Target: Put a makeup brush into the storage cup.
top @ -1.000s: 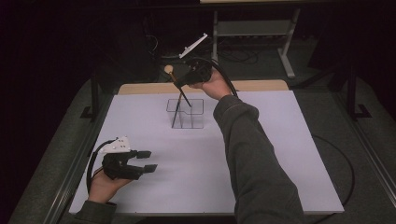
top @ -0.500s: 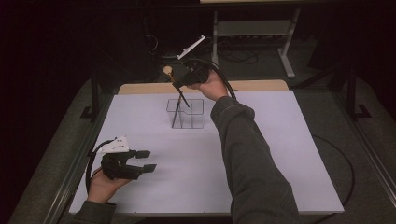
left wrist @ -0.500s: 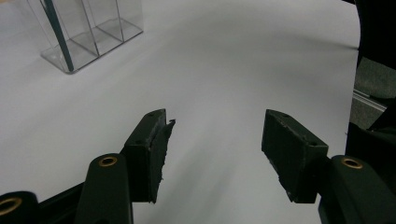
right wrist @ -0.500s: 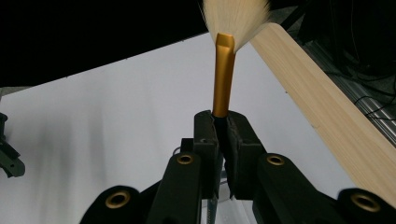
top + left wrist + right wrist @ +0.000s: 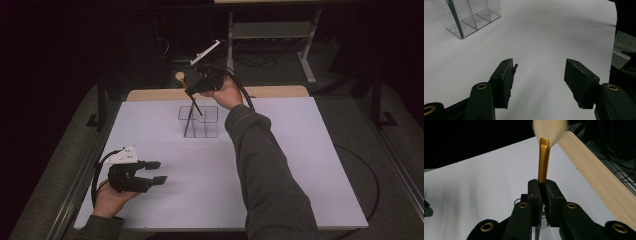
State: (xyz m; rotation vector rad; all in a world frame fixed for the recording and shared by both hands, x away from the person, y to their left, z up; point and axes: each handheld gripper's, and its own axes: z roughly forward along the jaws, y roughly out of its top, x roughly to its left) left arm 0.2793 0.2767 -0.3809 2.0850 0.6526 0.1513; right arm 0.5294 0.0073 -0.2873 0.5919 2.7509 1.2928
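My right gripper (image 5: 193, 90) is held above the far middle of the white table, shut on a makeup brush (image 5: 544, 162) with a gold ferrule and cream bristles. The brush's dark handle (image 5: 198, 107) slants down into a clear acrylic organizer (image 5: 209, 126) with several compartments. A thin dark rod (image 5: 188, 122) leans in the organizer's left compartment, also seen as a teal rod (image 5: 455, 18) in the left gripper view. My left gripper (image 5: 159, 171) rests low at the front left, far from the organizer (image 5: 477, 17). Its jaws stand open with nothing between them.
A white sheet (image 5: 300, 150) covers the table. A wooden strip (image 5: 150, 94) runs along its far edge, close behind the brush. Metal rails flank the table on both sides. A shelf frame (image 5: 270, 30) stands on the dark floor beyond.
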